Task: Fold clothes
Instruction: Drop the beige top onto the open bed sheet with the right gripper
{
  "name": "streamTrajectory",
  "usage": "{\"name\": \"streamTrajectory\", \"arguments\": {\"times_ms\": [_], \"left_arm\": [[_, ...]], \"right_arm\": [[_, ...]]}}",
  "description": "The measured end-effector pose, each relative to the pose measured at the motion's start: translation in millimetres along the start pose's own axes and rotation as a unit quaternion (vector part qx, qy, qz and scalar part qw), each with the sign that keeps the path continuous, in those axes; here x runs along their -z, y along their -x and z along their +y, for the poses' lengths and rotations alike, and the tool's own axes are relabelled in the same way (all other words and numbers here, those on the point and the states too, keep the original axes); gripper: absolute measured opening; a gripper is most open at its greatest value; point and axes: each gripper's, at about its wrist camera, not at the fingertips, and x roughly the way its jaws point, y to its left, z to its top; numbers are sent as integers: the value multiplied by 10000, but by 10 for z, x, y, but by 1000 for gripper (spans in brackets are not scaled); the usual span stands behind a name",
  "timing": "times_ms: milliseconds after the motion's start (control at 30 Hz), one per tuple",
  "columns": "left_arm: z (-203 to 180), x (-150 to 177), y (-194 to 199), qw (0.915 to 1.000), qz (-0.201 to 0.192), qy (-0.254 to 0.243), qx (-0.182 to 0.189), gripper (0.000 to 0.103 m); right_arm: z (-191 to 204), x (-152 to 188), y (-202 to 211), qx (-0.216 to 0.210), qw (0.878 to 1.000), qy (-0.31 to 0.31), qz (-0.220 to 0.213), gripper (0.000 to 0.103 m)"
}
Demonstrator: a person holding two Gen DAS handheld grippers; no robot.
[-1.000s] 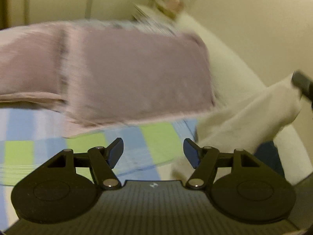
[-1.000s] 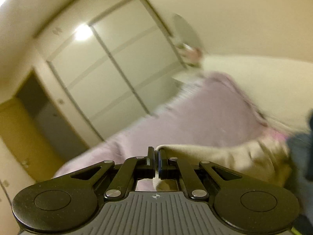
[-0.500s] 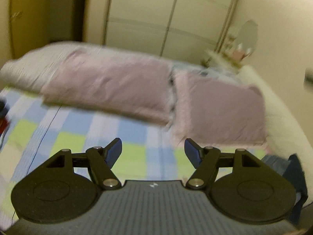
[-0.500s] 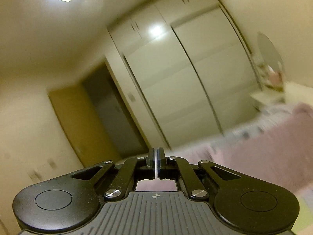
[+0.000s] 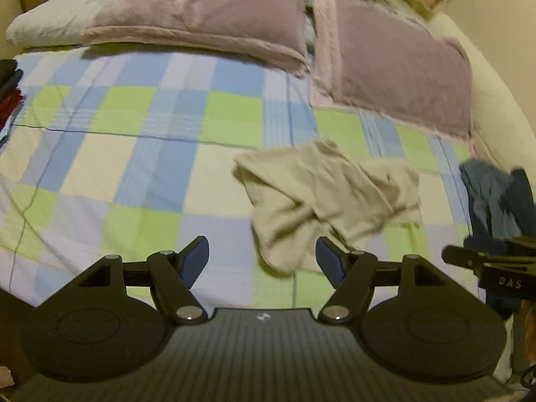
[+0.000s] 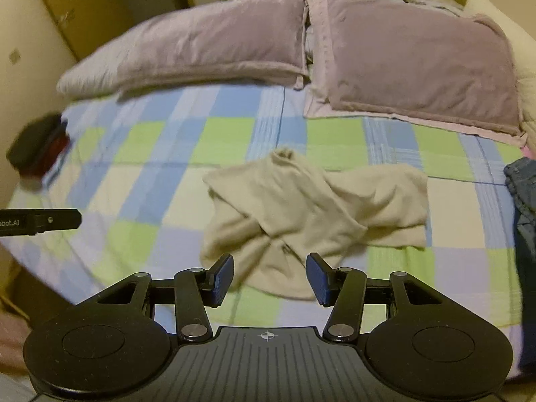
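Left tool (image 5: 262,257): spread wide, holding nothing, hanging clear above the bed (image 5: 140,154).
Right tool (image 6: 270,277): likewise spread wide and bare, poised over the near edge of the beige garment (image 6: 301,214), not touching it as far as I could tell.
Beige garment: lay crumpled mid-bed, folds crossed over one another, unfolded.
Blue clothes (image 5: 495,201): heaped at the bed's right edge.
Dark clothes (image 6: 37,147): at the left edge.
Pillows (image 6: 415,60): along the far side.
Handling, in my judgement: spread the garment flat, pinching single layers at opposite edges, before any fold.
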Motion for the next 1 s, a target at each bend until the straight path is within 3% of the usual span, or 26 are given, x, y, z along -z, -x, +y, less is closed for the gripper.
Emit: {"name": "streamTrajectory", "arguments": {"times_ms": [200, 567, 767, 1000], "left_arm": [[-476, 308, -21, 9991, 87, -240, -338, 67], [-773, 525, 151, 9984, -104, -262, -490, 67], [-643, 493, 259, 9978, -229, -381, -484, 67], [-103, 526, 326, 9987, -36, -214, -457, 67]], "right_arm": [[-308, 495, 211, 73, 9998, 78, 178, 52], [-545, 770, 539, 196, 9995, 176, 156, 52], [-548, 761, 584, 276, 9996, 75, 19, 52], [-337, 788, 434, 396, 9992, -48, 103, 52]]}}
